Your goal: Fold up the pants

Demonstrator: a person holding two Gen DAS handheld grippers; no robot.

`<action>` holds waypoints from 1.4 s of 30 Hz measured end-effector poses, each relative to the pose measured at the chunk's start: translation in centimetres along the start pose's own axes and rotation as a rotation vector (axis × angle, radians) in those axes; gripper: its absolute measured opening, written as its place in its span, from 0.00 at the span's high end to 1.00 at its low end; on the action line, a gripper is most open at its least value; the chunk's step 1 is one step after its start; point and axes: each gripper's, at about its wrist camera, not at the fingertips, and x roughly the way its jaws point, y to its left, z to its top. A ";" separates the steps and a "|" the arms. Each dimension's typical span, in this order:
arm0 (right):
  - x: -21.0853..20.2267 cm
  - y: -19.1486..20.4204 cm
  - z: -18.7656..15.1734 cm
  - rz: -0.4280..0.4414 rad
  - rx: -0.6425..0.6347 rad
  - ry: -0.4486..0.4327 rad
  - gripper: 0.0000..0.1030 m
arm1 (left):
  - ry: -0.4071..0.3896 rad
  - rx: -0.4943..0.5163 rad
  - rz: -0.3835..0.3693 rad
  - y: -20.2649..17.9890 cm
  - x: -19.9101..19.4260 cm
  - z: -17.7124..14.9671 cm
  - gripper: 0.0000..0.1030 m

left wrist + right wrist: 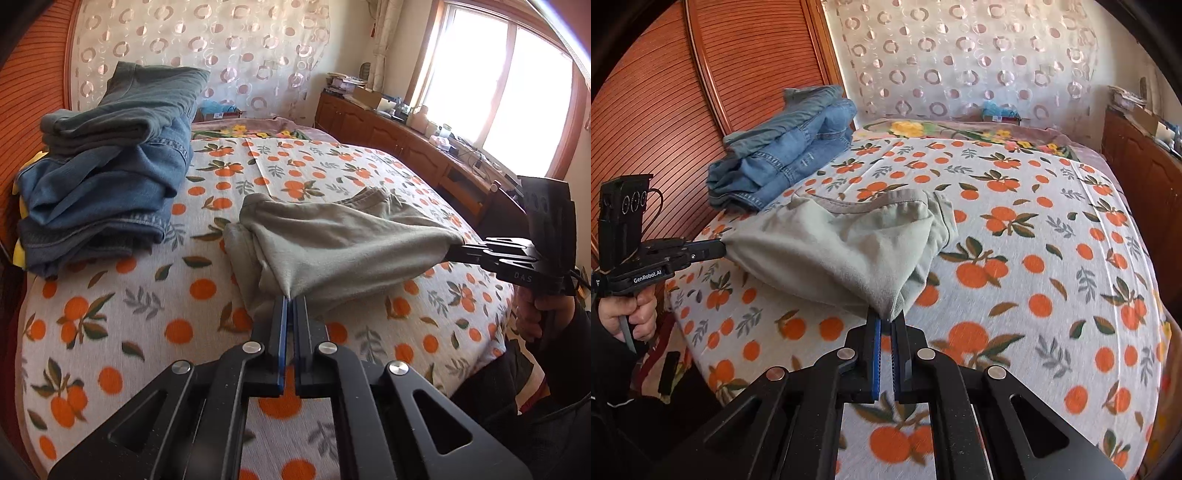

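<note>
Right wrist: left gripper reads "GenRobot.AI", pinching pants.

Sunlit window, wooden cabinets, circle-patterned curtain.

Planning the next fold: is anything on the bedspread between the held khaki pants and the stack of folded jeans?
Nothing visible: only bare bedspread lies between the khaki pants and the jeans stack.
</note>
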 end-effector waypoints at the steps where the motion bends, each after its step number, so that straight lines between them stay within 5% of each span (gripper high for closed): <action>1: -0.4 0.3 -0.5 0.003 0.001 0.002 0.96 | 0.002 0.004 -0.001 -0.2 -0.3 -0.4 0.97; 16: -4.5 1.1 -5.2 -0.017 0.042 0.030 0.90 | 0.022 -0.021 0.049 -0.6 -3.0 -3.5 0.95; 20: -6.1 0.8 -4.4 -0.032 0.043 -0.021 0.86 | 0.031 -0.026 0.054 -0.8 -2.4 -2.8 0.80; 22: -6.5 0.6 -3.9 -0.062 0.036 -0.044 0.82 | 0.028 -0.013 0.058 -1.0 -1.9 -2.3 0.65; 26: -6.5 0.3 -2.3 -0.090 0.037 -0.087 0.66 | 0.005 0.015 0.047 -1.8 -1.0 -1.2 0.59; 32: -3.2 0.5 0.3 -0.093 -0.001 -0.120 0.61 | -0.011 0.033 0.024 -2.3 1.1 0.9 0.58; 42: 3.2 0.3 2.2 -0.094 -0.034 -0.018 0.60 | 0.048 0.016 0.052 -1.6 4.5 1.5 0.58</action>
